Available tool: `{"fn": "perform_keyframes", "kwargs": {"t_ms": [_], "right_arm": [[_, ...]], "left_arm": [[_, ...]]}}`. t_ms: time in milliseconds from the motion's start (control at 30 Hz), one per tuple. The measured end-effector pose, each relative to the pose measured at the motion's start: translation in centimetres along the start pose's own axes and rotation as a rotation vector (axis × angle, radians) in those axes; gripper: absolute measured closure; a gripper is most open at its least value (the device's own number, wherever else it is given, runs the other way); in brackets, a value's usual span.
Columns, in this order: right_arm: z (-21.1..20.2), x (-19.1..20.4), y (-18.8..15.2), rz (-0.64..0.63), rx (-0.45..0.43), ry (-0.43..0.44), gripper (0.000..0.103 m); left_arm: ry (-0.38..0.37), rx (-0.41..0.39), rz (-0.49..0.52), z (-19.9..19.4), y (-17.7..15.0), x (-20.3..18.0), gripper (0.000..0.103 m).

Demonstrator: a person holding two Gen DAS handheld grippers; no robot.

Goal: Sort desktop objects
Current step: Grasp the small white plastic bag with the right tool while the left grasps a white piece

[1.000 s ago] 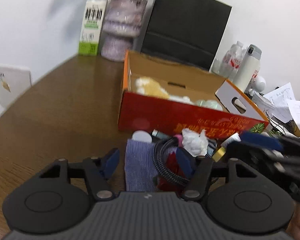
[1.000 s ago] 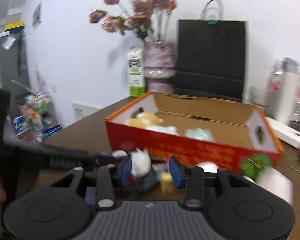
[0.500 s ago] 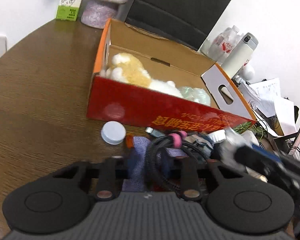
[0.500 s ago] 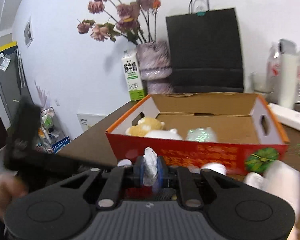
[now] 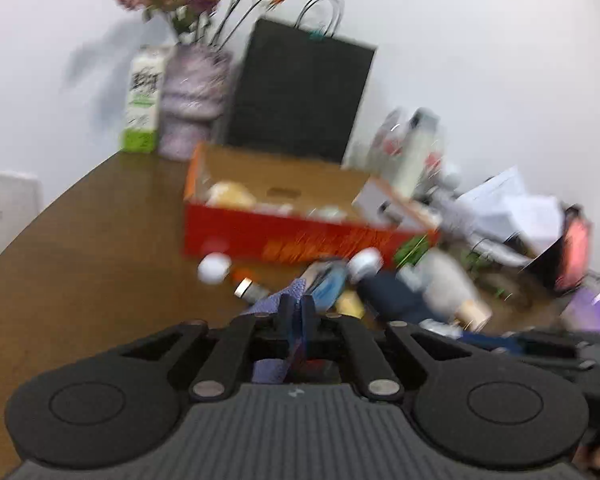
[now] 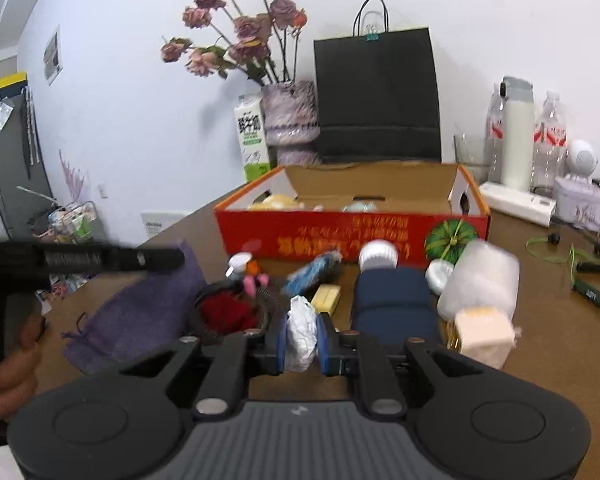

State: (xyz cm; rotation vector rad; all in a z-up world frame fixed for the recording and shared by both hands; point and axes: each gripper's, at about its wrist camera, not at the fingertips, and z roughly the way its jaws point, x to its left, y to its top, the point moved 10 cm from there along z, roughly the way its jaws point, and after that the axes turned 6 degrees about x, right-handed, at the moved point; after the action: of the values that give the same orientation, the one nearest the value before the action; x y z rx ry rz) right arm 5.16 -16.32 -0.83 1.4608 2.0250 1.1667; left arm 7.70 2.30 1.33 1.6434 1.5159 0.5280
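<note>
Right tongs clamp a crumpled white wrapper, long axis upright; left tongs pinch a purple cloth above the bench.

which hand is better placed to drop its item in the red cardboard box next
Right, probably. The right gripper is shut on a crumpled white tissue, and the red cardboard box sits straight ahead. The left gripper pinches a purple cloth pouch that trails behind, with the box off-centre and blurred.
</note>
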Motion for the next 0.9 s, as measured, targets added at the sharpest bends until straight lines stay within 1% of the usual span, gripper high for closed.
{"fn": "perform_keyframes", "kwargs": {"t_ms": [33,67,100,133,167,200,233,267,300,333,367,400,433,467,500,533,567,600,633,700,733,800,833,900], "right_arm": [[-0.1,0.1,-0.5,-0.005,0.008,0.004,0.088],[-0.3,0.2,-1.0,-0.013,0.012,-0.004,0.088],[-0.6,0.2,-1.5,-0.021,0.012,-0.02,0.088],[-0.7,0.1,-1.8,-0.025,0.015,-0.028,0.087],[-0.8,0.0,-2.1,-0.022,0.019,-0.033,0.087],[-0.9,-0.3,-2.3,-0.012,0.021,-0.037,0.087],[-1.0,-0.5,-2.4,-0.003,0.023,-0.038,0.087],[-1.0,-0.7,-2.4,0.002,0.023,-0.04,0.087],[-1.1,-0.9,-2.4,0.002,0.018,-0.047,0.088],[-1.2,-1.1,-2.3,0.004,0.011,-0.058,0.087],[-1.3,-1.3,-2.2,0.004,0.005,-0.068,0.087],[-1.4,-1.8,-2.2,0.007,-0.004,-0.085,0.087],[-1.6,-2.2,-2.1,0.013,-0.011,-0.105,0.087],[-1.8,-2.8,-2.1,0.018,-0.015,-0.122,0.087],[-2.1,-3.4,-2.2,0.03,-0.02,-0.136,0.087],[-2.4,-4.1,-2.2,0.046,-0.024,-0.142,0.087],[-2.7,-4.7,-2.3,0.062,-0.028,-0.145,0.087],[-3.0,-5.3,-2.4,0.076,-0.03,-0.149,0.087],[-3.3,-5.9,-2.6,0.086,-0.031,-0.156,0.087],[-3.7,-6.7,-2.8,0.097,-0.031,-0.159,0.088],[-3.9,-7.0,-3.0,0.101,-0.032,-0.155,0.088],[-4.1,-7.3,-3.2,0.104,-0.032,-0.143,0.088],[-4.0,-7.3,-3.2,0.1,-0.03,-0.138,0.088],[-3.8,-7.2,-3.3,0.092,-0.03,-0.127,0.088]], "left_arm": [[0.02,0.009,-0.005,-0.2,-0.8,0.1,0.093],[0.018,0.022,-0.009,-0.6,-1.6,0.1,0.082],[0.011,0.023,-0.027,-0.8,-2.0,0.2,0.073],[0.005,0.025,-0.055,-1.1,-2.2,0.3,0.056],[0.004,0.027,-0.07,-1.5,-2.4,0.2,0.054],[-0.001,0.017,-0.053,-2.0,-2.2,-0.4,0.054],[-0.001,-0.013,-0.021,-2.7,-1.9,-1.1,0.051],[0.006,-0.056,0.022,-3.3,-1.4,-1.9,0.044],[0.012,-0.083,0.047,-3.6,-1.0,-2.6,0.039],[-0.005,-0.092,0.065,-3.5,-0.7,-3.5,0.031],[-0.025,-0.075,0.076,-2.9,-0.6,-4.4,0.028],[-0.028,-0.056,0.076,-2.5,-0.6,-5.2,0.028],[-0.044,-0.061,0.091,-2.4,-0.5,-6.3,0.028],[-0.074,-0.079,0.139,-2.2,-0.5,-7.9,0.027],[-0.093,-0.081,0.191,-1.9,-0.7,-9.1,0.027],[-0.102,-0.063,0.242,-1.0,-0.9,-10.1,0.031],[-0.087,-0.024,0.278,0.6,-1.3,-10.7,0.048],[-0.061,0.017,0.291,2.1,-1.7,-10.7,0.057],[-0.057,0.066,0.298,3.8,-2.1,-10.6,0.066],[-0.074,0.128,0.307,5.9,-2.9,-10.5,0.067],[-0.07,0.137,0.338,6.7,-3.1,-10.6,0.066],[-0.025,0.147,0.384,7.9,-3.7,-10.5,0.064],[-0.006,0.159,0.387,8.3,-3.8,-10.2,0.064],[-0.005,0.18,0.377,9.3,-4.0,-9.9,0.061]]}}
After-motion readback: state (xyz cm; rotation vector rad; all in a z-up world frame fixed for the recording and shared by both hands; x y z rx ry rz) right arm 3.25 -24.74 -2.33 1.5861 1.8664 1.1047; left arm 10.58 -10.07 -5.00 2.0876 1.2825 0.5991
